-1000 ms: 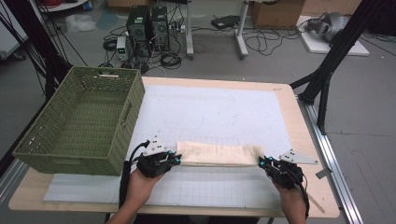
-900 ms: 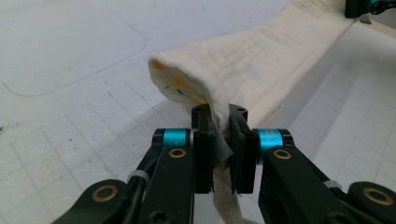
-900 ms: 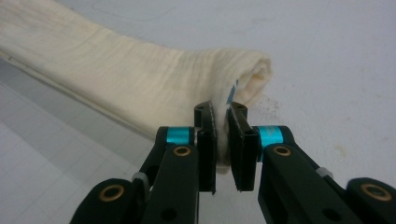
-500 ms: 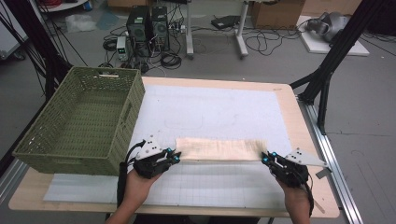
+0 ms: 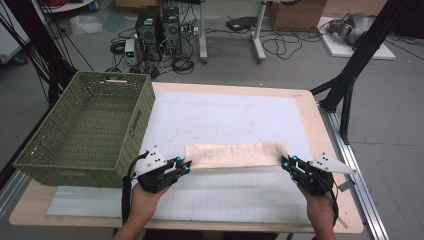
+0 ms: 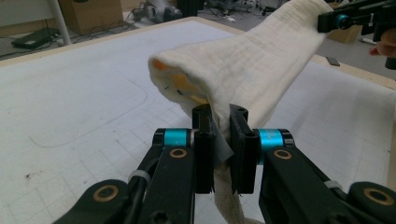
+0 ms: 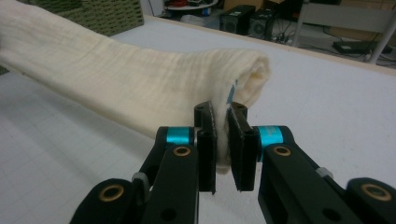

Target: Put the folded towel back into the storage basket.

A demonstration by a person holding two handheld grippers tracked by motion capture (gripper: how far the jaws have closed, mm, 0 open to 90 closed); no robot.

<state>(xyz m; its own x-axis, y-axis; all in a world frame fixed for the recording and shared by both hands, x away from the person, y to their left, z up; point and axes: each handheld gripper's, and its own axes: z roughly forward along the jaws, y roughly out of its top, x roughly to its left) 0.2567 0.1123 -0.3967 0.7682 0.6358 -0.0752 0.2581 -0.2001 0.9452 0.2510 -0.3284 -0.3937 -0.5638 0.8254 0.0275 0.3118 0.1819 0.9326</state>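
Item one, cream cloth (image 5: 235,154): folded into a long band, held between my two grippers over the white gridded mat (image 5: 225,115) at the near half of the table (image 5: 305,100); long axis runs from 9 o'clock to 3 o'clock across the high view, ends pointing at each gripper. Item two, my left gripper (image 5: 186,166): jaws narrow, pinched on the cloth's 9 o'clock end; the left gripper view (image 6: 219,135) adds what the high view cannot, namely the cloth's open folded edge with yellow-orange patches inside, and the band rising away toward 1 o'clock to my other gripper (image 6: 345,18). Item three, my right gripper (image 5: 286,161): jaws narrow, clamped on the 3 o'clock end; the right gripper view (image 7: 219,135) shows the fold's rounded end just above the jaws, a small blue mark on it, and the band stretching off toward 10 o'clock. Item four, green woven basket (image 5: 125,145): at 9 o'clock on the table, near my left gripper; its corner appears at 11 o'clock in the right gripper view (image 7: 107,16).
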